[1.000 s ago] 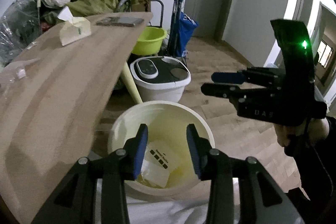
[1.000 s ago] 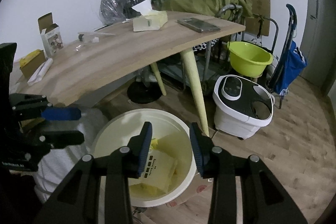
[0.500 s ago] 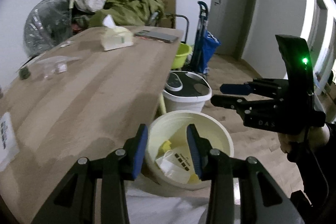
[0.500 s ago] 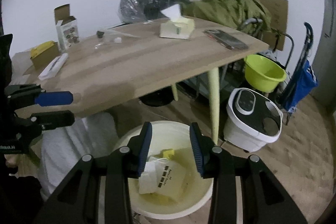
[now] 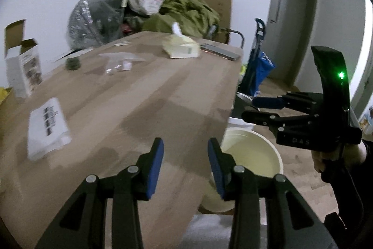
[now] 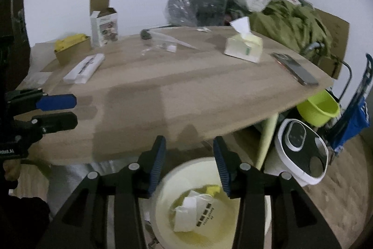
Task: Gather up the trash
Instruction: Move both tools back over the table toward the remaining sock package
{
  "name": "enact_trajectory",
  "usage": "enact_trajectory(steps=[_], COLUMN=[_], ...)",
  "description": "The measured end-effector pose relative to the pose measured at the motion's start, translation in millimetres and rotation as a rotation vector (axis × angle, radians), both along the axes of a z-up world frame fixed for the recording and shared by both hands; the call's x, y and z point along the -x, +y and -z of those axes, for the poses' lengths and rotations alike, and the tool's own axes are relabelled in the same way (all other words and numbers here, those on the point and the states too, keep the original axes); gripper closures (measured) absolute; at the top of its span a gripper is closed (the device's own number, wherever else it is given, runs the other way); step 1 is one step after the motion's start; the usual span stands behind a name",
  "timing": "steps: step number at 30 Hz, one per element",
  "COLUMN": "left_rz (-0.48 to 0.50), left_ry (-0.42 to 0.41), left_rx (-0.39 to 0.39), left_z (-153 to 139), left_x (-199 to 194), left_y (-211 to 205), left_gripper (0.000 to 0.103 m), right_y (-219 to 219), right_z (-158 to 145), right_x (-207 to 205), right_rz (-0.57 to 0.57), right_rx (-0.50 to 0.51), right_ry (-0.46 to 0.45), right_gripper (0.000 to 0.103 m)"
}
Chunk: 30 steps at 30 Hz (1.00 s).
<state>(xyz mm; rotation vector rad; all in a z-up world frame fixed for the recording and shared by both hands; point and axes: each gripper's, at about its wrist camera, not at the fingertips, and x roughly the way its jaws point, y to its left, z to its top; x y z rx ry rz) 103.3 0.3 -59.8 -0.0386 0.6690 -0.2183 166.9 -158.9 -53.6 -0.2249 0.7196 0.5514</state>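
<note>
A cream trash bin [image 6: 160,207] stands on the floor by the wooden table [image 6: 186,95]. In it lie a white packet [image 6: 198,209] and a yellow scrap [image 6: 213,189]. My right gripper [image 6: 189,155] hangs above the bin's far rim, its jaws opening with nothing between them. My left gripper [image 5: 185,160] is open and empty over the table's near edge, the bin [image 5: 256,153] to its right. On the table lie a white barcoded packet [image 5: 46,125], a clear wrapper [image 5: 119,60] and a small dark cap [image 5: 72,63].
A tissue box [image 6: 244,48], a phone [image 6: 295,71], an open white carton [image 6: 103,20] and a brown box [image 6: 70,48] are also on the table. A white appliance [image 6: 300,148], green basin [image 6: 318,109] and blue cart [image 6: 359,118] crowd the floor right of the bin.
Both grippers have risen and swung from over the bin toward the tabletop. The bin has dropped low in both views. The right jaws stand slightly wider.
</note>
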Motion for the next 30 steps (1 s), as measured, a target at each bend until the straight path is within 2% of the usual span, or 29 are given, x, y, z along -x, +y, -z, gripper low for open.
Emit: enact_trajectory(steps=[13,18,30], left_rz=[-0.197,-0.260,-0.435], left_ry=[-0.016,-0.004,0.048], left_rx=[0.005,-0.005,0.000], left_z=[-6,-4,-7], left_x=[30,45,71], left_y=[69,92,163], left_gripper=[0.063,0.062,0.060], right_y=[78,106,180], right_z=[-7,-10,-16], right_x=[-11,-14,-29], right_rz=[-0.167,-0.218,-0.343], right_rx=[0.010,0.012,-0.001], right_ry=[-0.008,-0.012,0.008], right_gripper=[0.061,0.057,0.056])
